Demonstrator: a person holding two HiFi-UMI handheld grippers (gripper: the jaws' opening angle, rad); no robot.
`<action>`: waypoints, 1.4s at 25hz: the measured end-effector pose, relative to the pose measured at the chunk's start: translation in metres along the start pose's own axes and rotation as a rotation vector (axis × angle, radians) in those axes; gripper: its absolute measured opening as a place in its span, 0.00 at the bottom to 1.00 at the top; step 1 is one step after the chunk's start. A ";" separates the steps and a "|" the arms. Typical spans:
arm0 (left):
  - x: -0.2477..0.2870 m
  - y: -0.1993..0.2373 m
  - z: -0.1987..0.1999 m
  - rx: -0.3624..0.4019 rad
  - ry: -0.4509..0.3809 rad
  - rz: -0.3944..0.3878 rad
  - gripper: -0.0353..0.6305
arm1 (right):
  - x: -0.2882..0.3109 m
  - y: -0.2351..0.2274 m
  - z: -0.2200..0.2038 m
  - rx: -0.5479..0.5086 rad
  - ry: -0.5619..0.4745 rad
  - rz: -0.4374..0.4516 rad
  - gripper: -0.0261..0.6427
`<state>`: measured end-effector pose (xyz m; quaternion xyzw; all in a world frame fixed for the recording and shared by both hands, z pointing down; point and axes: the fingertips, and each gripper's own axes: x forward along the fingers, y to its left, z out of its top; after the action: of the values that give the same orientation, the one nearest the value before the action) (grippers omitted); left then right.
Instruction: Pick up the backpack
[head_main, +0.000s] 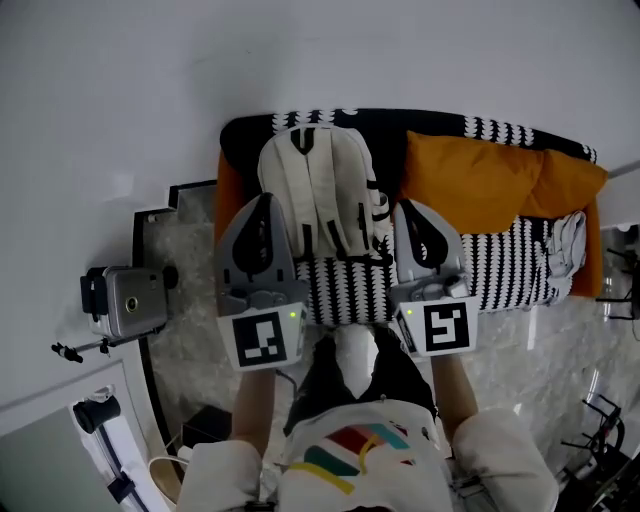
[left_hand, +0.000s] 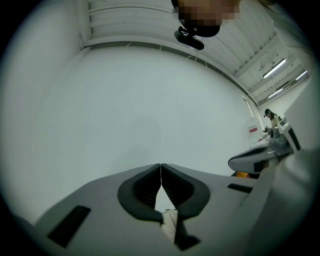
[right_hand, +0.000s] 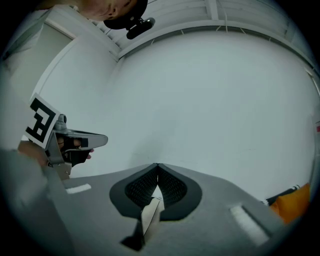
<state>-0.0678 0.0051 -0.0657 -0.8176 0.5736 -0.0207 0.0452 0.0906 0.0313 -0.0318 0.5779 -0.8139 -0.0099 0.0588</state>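
Note:
In the head view a cream backpack (head_main: 318, 185) lies on a black-and-white patterned cover (head_main: 500, 270), its top towards the wall. My left gripper (head_main: 265, 200) hangs over the backpack's left edge and my right gripper (head_main: 408, 207) just off its right side. Both point at the white wall, level. In the left gripper view the left gripper (left_hand: 160, 165) has its jaws pressed together with nothing between them. The right gripper (right_hand: 157, 164) looks the same in its own view. Each gripper view faces bare wall, and neither shows the backpack clearly.
An orange cushion (head_main: 480, 180) lies on the cover right of the backpack, with grey cloth (head_main: 566, 245) beyond it. A camera on a stand (head_main: 130, 300) sits at the left on the marble floor (head_main: 190, 350). The person's body fills the lower middle.

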 end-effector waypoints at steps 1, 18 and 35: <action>0.005 0.002 -0.010 -0.005 0.008 0.000 0.08 | 0.006 0.002 -0.003 -0.003 -0.007 0.003 0.05; 0.016 0.004 -0.163 -0.082 0.111 0.028 0.08 | 0.039 0.028 -0.125 0.055 0.021 0.028 0.05; 0.024 -0.004 -0.227 -0.112 0.146 0.016 0.08 | 0.055 0.025 -0.197 0.092 0.087 0.005 0.05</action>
<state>-0.0751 -0.0273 0.1604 -0.8106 0.5820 -0.0481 -0.0424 0.0704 -0.0023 0.1707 0.5780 -0.8115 0.0526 0.0678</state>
